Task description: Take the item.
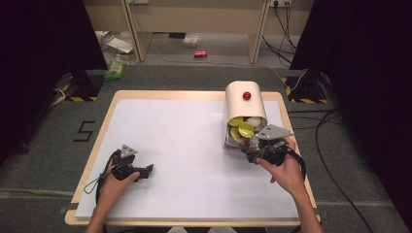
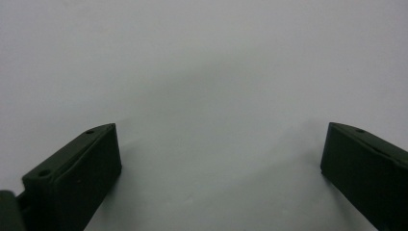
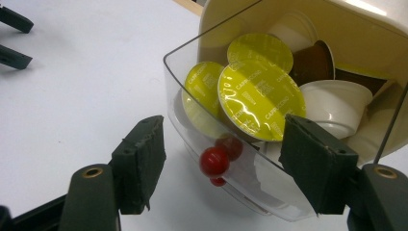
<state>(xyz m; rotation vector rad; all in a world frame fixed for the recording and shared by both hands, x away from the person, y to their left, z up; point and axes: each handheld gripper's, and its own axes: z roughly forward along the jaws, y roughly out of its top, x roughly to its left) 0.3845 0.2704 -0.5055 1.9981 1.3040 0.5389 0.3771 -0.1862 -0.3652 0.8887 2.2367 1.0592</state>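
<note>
Right fingers (image 3: pixel 223 163) flanking red knob (image 3: pixel 214 161), apart

Ahead of my right claw (image 3: pixel 221 159) the capsule-filled clear drawer (image 3: pixel 250 185) blocked the way; to its left, the white tabletop (image 3: pixel 82 91) lay open.

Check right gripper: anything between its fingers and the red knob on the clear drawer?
Nothing visible. The red knob sits in the open gap of the right gripper, fingers on either side, not yet touching. The clear drawer with yellow-lidded capsules lies behind it.
</note>
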